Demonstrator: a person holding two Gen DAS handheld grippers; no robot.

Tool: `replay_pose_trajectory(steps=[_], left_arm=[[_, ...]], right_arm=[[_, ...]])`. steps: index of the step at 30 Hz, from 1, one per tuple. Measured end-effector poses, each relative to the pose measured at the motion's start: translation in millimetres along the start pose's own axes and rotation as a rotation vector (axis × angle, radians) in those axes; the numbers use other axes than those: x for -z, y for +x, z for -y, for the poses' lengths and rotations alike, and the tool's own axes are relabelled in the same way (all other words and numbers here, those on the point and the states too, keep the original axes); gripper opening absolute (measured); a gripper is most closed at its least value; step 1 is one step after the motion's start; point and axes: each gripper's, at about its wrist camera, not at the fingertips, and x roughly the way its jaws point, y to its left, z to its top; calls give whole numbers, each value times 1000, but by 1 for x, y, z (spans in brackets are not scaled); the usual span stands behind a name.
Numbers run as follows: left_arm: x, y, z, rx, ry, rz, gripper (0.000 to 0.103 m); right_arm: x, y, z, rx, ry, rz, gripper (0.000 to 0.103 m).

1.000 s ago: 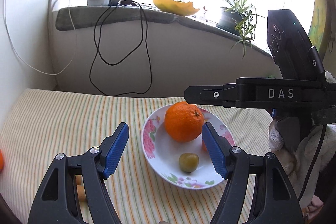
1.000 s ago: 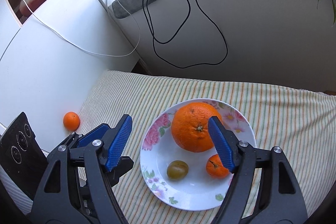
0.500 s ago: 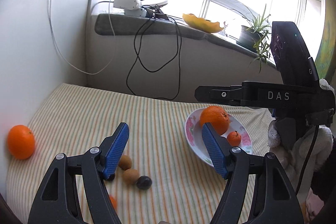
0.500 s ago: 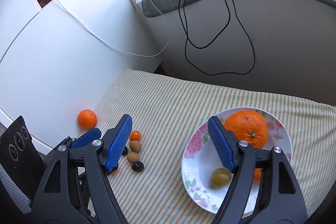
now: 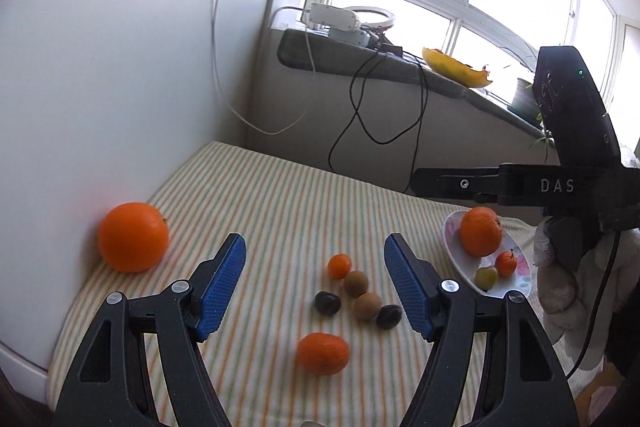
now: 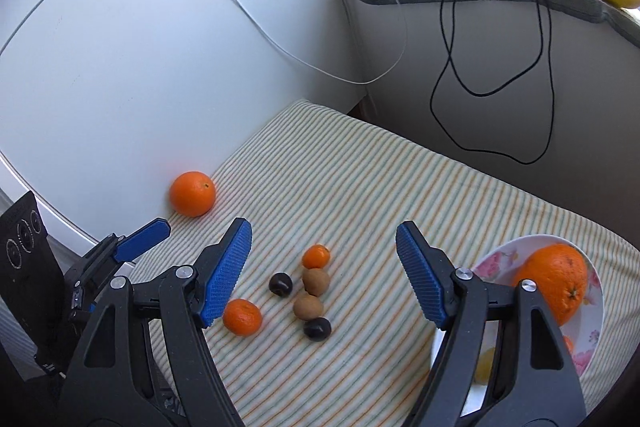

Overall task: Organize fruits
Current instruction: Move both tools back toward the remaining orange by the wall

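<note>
Loose fruit lies on the striped cloth (image 5: pixel 260 195): a big orange (image 5: pixel 133 237) by the white wall, a mandarin (image 5: pixel 322 353), a tiny mandarin (image 5: pixel 339 265), two brown round fruits (image 5: pixel 356 282) and two dark plums (image 5: pixel 327 303). My left gripper (image 5: pixel 314 283) hangs open over this cluster with nothing between its blue pads. My right gripper (image 6: pixel 323 273) is open too, above the same cluster (image 6: pixel 312 291). At the right a floral plate (image 6: pixel 596 343) holds a large orange (image 6: pixel 554 281), a small mandarin (image 5: pixel 505 263) and a yellow-green fruit (image 5: pixel 486 277).
A white panel wall (image 6: pixel 120 67) borders the cloth on the left. Black cables (image 6: pixel 500 67) hang from a grey windowsill (image 5: pixel 360 67) with a power strip and a yellow bowl (image 5: pixel 456 67). A gloved hand (image 5: pixel 560 287) holds the right gripper.
Both grippers have swung left, away from the plate and over to the loose fruit cluster. The plate has slid to the right edge of both views. Jaws stayed open.
</note>
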Motion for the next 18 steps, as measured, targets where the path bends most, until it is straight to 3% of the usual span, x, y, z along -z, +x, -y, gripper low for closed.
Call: replay_pose_trajectory(steps=[6, 9, 18], left_arm=[[13, -4, -43, -71, -82, -4, 72], [19, -7, -59, -103, -112, -2, 72], [30, -6, -94, -201, -191, 27, 72]], right_arm=[[-10, 25, -27, -65, -41, -27, 78], [-15, 39, -40, -88, -56, -33, 88], [-28, 91, -70, -212, -61, -112, 89]])
